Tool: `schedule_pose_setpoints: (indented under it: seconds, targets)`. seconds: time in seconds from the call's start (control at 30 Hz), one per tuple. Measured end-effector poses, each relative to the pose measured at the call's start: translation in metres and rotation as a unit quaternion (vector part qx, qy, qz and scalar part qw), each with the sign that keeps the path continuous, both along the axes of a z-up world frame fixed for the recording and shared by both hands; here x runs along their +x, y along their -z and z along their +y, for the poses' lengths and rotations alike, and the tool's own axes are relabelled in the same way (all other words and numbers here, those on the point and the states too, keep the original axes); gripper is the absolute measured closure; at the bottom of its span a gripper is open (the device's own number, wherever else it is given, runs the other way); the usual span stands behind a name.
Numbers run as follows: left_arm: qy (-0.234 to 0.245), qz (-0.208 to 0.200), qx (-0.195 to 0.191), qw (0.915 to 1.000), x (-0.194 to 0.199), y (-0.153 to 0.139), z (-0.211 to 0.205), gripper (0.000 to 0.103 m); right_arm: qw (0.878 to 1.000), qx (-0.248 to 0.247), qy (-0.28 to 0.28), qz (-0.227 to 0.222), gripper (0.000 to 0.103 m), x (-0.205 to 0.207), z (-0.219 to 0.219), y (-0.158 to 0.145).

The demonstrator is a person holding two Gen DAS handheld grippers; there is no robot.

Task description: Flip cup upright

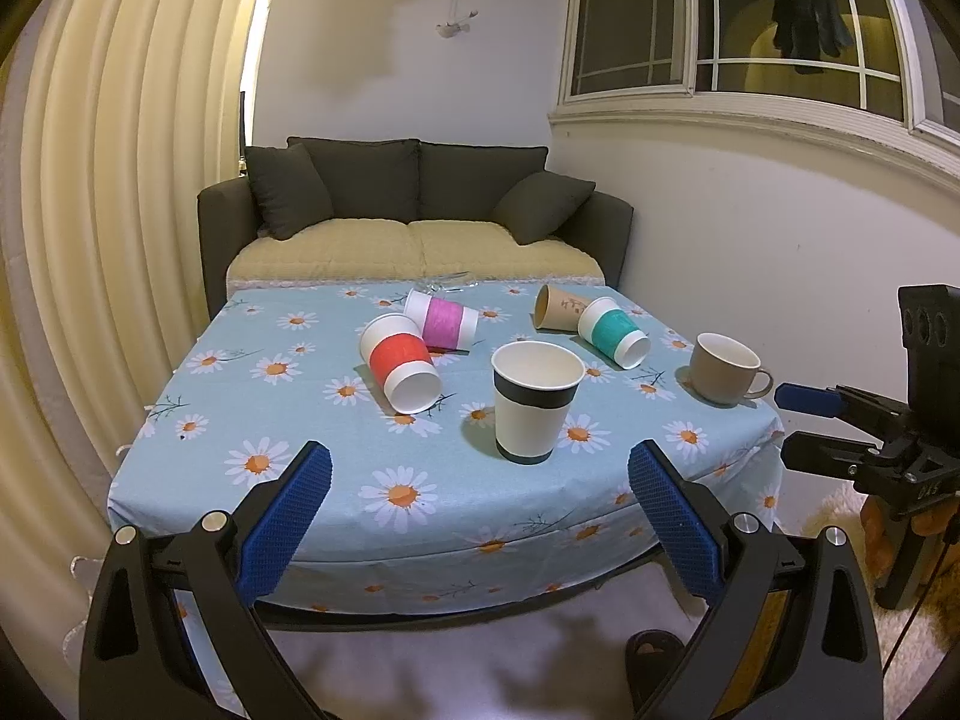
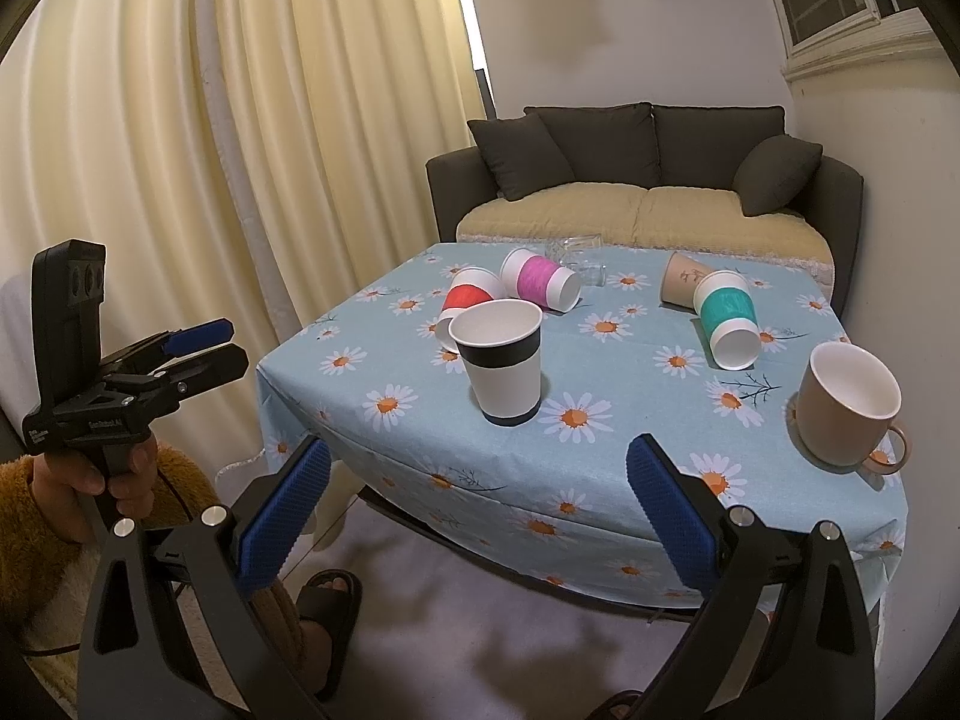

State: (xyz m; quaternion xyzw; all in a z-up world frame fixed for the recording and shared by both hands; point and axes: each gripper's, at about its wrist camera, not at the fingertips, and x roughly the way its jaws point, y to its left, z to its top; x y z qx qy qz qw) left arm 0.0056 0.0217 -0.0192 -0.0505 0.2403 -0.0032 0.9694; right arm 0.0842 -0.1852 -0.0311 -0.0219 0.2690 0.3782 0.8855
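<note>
Several paper cups lie on their sides on the daisy tablecloth (image 1: 300, 420): a red-sleeved cup (image 1: 401, 362) (image 2: 467, 299), a pink-sleeved cup (image 1: 443, 320) (image 2: 539, 278), a teal-sleeved cup (image 1: 613, 331) (image 2: 726, 318) and a plain brown cup (image 1: 561, 307) (image 2: 684, 279). A black-banded paper cup (image 1: 534, 402) (image 2: 501, 363) and a tan mug (image 1: 723, 369) (image 2: 846, 402) stand upright. My left gripper (image 1: 480, 510) is open and empty, off the table's near edge. My right gripper (image 2: 480, 510) is open and empty, also short of the edge. Each gripper shows in the other's view (image 1: 840, 414) (image 2: 180, 348).
A clear glass (image 2: 576, 255) lies at the table's far edge. A dark sofa (image 1: 414, 216) stands behind the table, curtains (image 2: 240, 150) to the left, a wall with a window (image 1: 750, 48) to the right. My sandalled foot (image 2: 327, 606) is on the floor below.
</note>
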Motion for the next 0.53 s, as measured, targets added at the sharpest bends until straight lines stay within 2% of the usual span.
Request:
schedule_pose_setpoints:
  seconds: [0.53]
  targets:
    - [-0.006,-0.001,-0.001,1.0000,0.0009,-0.0001,-0.0014,0.006,1.000,-0.002,0.000,0.001,0.005,0.0002,0.0013,0.0016]
